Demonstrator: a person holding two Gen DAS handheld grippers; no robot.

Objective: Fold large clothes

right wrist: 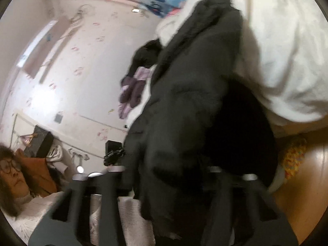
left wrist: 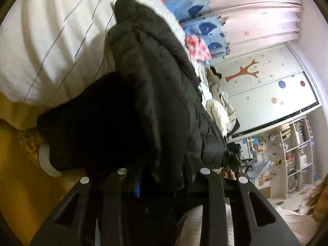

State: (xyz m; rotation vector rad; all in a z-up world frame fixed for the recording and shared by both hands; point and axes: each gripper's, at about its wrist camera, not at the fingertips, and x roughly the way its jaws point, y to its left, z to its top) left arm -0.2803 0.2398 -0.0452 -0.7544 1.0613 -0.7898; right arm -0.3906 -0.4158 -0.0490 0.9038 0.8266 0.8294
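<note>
A large black padded jacket (left wrist: 151,86) hangs stretched from the white bed (left wrist: 51,41) down to my left gripper (left wrist: 164,176), which is shut on its lower edge. The same jacket (right wrist: 194,94) fills the middle of the right wrist view and runs down between the fingers of my right gripper (right wrist: 168,176), which is shut on the jacket's edge. Both views are tilted and blurred. The fingertips are hidden under the dark fabric in both views.
White striped bedding (right wrist: 287,51) lies under the jacket. A pile of other clothes (left wrist: 217,102) sits further along the bed. Purple gloves (right wrist: 131,94) lie by the jacket. A wardrobe (left wrist: 266,82), shelves (left wrist: 297,149), wooden floor (right wrist: 307,184) and a person (right wrist: 12,174) are around.
</note>
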